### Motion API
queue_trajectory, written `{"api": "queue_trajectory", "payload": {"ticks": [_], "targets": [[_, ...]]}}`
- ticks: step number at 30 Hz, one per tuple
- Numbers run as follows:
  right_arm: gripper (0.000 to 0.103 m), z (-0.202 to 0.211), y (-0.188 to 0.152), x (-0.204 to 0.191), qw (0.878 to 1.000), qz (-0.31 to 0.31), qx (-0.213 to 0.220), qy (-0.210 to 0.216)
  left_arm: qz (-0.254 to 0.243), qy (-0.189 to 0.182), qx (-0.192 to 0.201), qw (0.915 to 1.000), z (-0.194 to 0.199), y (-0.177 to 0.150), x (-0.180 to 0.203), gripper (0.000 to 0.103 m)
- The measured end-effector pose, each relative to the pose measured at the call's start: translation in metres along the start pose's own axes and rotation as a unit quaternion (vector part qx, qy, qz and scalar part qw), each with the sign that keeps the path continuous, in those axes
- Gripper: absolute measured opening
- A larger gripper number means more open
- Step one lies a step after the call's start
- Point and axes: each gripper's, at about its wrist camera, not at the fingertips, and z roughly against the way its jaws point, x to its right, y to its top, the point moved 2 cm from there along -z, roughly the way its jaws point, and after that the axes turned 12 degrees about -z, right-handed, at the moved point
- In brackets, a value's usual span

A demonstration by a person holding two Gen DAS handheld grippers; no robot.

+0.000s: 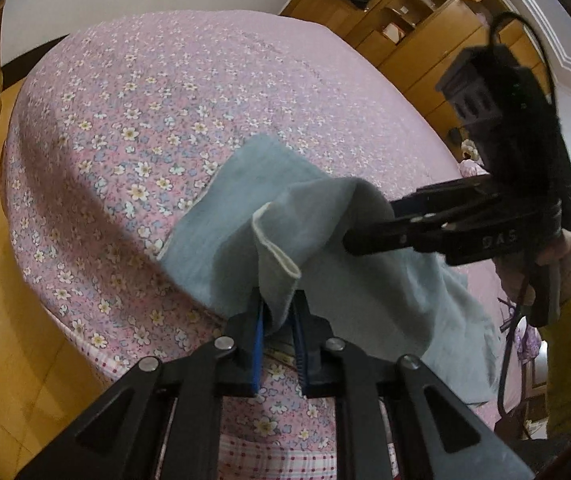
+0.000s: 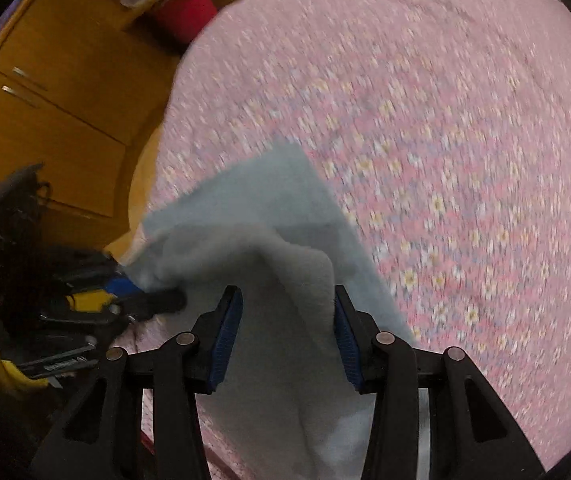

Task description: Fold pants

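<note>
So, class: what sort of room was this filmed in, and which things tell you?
Most likely a bedroom: a bed under a pink floral cover, wooden wardrobe-style cupboards along the wall, and light blue pants being folded on the bed.

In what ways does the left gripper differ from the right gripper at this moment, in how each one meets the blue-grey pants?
The left gripper is nearly closed, pinching a hemmed edge of the pants; the right gripper stands wider, with a thick bunch of cloth between its jaws. The left wrist view is sharp, the right wrist view blurred. Whether the right pads press the cloth is unclear. Both have blue pads and work over the floral bedspread.
</note>
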Motion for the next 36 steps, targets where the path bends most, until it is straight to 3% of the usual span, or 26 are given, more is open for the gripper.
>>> {"api": "queue_trajectory", "payload": {"ticks": [8,17,20,23,25,27,30,33,36], "targets": [[0.047,-0.005,0.033,-0.008,0.998,-0.019,-0.009,0.064,0.016,-0.019,0.006,0.9997,0.004,0.002,-0.012,0.013],[0.04,-0.033,0.067,0.003,0.997,-0.046,-0.013,0.061,0.048,-0.026,0.036,0.9979,0.006,0.025,-0.039,0.013],[0.016,-0.017,0.064,0.016,0.998,-0.036,0.016,0.052,0.042,-0.02,0.041,0.9981,0.01,0.025,-0.041,0.007],[0.012,0.014,0.051,0.017,0.993,0.006,0.089,0.081,0.039,-0.022,0.063,0.997,0.029,0.023,-0.038,0.004],[0.011,0.027,0.048,0.012,0.986,0.022,0.13,0.099,0.019,0.0,0.08,0.9966,0.045,0.022,-0.035,0.003],[0.011,0.031,0.051,0.01,0.983,0.033,0.161,0.081,-0.001,0.034,0.092,0.9952,0.055,0.021,-0.034,0.003],[0.011,0.015,0.064,0.009,0.985,0.037,0.164,0.035,-0.011,0.078,0.084,0.9933,0.052,0.021,-0.038,0.003],[0.011,0.0,0.065,0.009,0.988,0.035,0.149,0.004,0.018,0.085,0.058,0.9945,0.034,0.021,-0.059,0.003],[0.012,0.0,0.063,0.015,0.993,0.006,0.119,0.02,0.047,0.066,0.048,0.9955,0.028,0.017,-0.076,0.004]]}}
